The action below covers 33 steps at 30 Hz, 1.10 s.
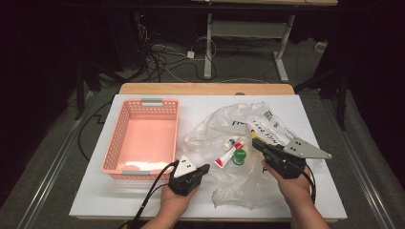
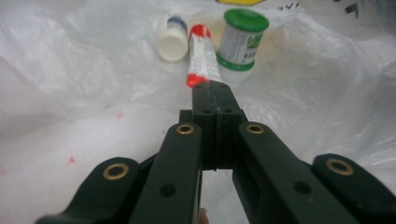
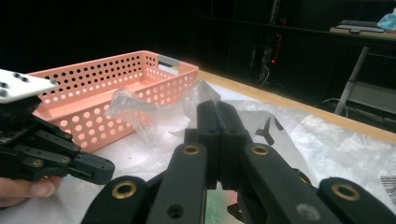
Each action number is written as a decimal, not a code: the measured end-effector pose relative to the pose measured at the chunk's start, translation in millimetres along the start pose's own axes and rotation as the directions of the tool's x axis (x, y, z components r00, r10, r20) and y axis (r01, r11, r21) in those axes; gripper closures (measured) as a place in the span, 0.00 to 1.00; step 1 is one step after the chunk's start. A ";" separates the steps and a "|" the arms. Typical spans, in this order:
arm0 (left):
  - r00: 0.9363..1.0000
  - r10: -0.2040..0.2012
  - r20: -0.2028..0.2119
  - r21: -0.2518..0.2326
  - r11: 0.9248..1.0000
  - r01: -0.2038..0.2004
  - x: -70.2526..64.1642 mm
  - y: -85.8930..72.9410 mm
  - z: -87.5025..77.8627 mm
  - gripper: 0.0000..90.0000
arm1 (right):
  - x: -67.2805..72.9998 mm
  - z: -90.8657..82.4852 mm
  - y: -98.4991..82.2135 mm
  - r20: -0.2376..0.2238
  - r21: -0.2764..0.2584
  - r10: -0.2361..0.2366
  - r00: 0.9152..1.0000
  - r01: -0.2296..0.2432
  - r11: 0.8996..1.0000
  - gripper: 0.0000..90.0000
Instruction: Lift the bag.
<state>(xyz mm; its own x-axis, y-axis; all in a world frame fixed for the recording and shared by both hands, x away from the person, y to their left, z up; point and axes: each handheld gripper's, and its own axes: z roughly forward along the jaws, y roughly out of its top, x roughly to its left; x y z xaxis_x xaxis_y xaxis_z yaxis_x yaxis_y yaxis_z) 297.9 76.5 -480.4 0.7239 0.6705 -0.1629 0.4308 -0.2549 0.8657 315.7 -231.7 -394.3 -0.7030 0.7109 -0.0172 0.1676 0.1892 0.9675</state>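
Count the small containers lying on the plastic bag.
3, clustered mid-bag: white bottle farthest back, red-capped tube in front of it, green-lidded jar right of the tube. More could hide under folds.

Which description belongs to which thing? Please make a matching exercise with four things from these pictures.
Things:
1. basket
2. jar
3. tube
4. left gripper

Descriptions:
a. green lid, stands upright on the plastic bag
b. pink, with holes in its walls
c. jaws shut, nothing between them
d. red and white, lies flat between the white bottle and the jar

Pairs: 1-b, 2-a, 3-d, 4-c
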 end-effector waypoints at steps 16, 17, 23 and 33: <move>0.998 0.026 -0.049 -0.230 0.973 -0.037 -10.2 48.6 -15.1 0.98 | 3.6 7.1 2.6 0.016 -0.042 -0.001 1.000 0.002 0.999 1.00; 0.998 0.039 -0.054 -0.236 0.970 -0.051 -10.6 52.3 -15.7 0.98 | 3.1 7.3 3.1 0.018 -0.047 0.005 1.000 -0.004 0.999 1.00; 0.997 0.046 -0.063 -0.276 0.959 -0.061 -7.7 76.3 -20.3 0.98 | -1.6 9.5 18.0 0.029 -0.083 0.004 1.000 -0.002 0.997 1.00; 0.989 0.094 -0.112 -0.339 0.932 -0.126 -2.9 133.1 -31.3 0.98 | -9.4 17.3 65.2 0.072 -0.175 -0.031 0.997 0.043 0.984 1.00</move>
<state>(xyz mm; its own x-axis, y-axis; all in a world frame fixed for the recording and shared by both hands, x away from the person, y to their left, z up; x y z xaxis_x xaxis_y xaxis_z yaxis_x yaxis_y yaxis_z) 336.3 62.4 -349.9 0.6960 0.7175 -0.0271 0.1277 -0.0866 0.9880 345.2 -214.2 -335.4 -0.6564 0.7516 -0.0653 0.0135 0.0982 0.9951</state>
